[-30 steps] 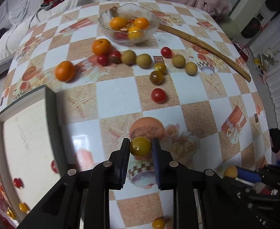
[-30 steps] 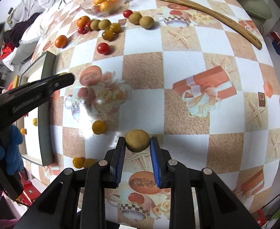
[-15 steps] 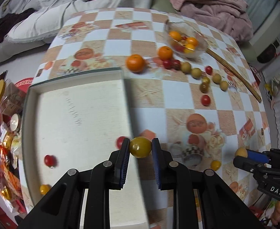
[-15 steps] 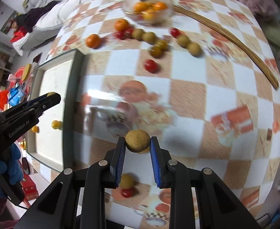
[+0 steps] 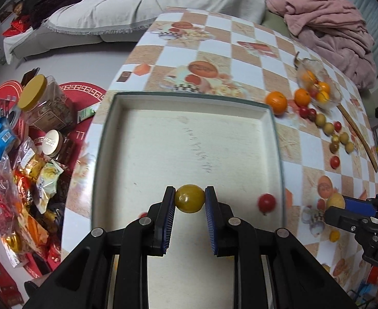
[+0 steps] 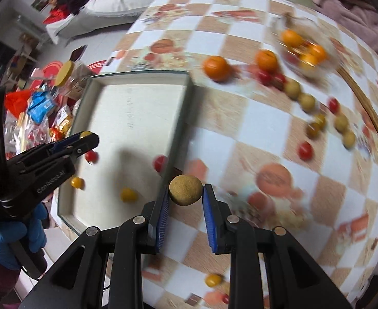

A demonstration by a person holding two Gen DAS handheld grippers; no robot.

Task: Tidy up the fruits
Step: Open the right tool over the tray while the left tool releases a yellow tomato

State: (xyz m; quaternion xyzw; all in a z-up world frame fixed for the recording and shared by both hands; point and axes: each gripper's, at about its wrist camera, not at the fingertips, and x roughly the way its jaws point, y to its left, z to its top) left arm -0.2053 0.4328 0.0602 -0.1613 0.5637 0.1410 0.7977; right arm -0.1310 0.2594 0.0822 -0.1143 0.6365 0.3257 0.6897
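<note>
Tongs in both hands, each pinching one fruit. Left tongs [image 5: 190, 199] clamped on a yellow-green cherry tomato [image 5: 190, 198], held above the near part of the shallow tray [image 5: 275, 139]. Right tongs [image 6: 185, 195] clamped on a rough brownish longan [image 6: 185, 190], held just beside the tray's right wall, over the checked table [image 6: 253, 118]. Inside the tray: red cherry tomatoes [image 6: 91, 156] and yellow cherry tomatoes [image 6: 128, 195] scattered near its close end, one red cherry tomato [image 5: 266, 202] by the right wall. Right of the tray's far corner on the table: two oranges [image 5: 276, 101], then a loose line of red tomatoes and longans [image 5: 328, 128] trailing away from the tray. Beyond those, farther from the tray, a glass bowl [image 5: 317, 88] with oranges and other fruit, and a long wooden stick [image 5: 359, 134] past it. Left of the tray, off the table, jars and snack packets [image 5: 21, 154] on the floor. Blue-gloved hand [image 6: 13, 237] behind the left tongs in the right wrist view.
</note>
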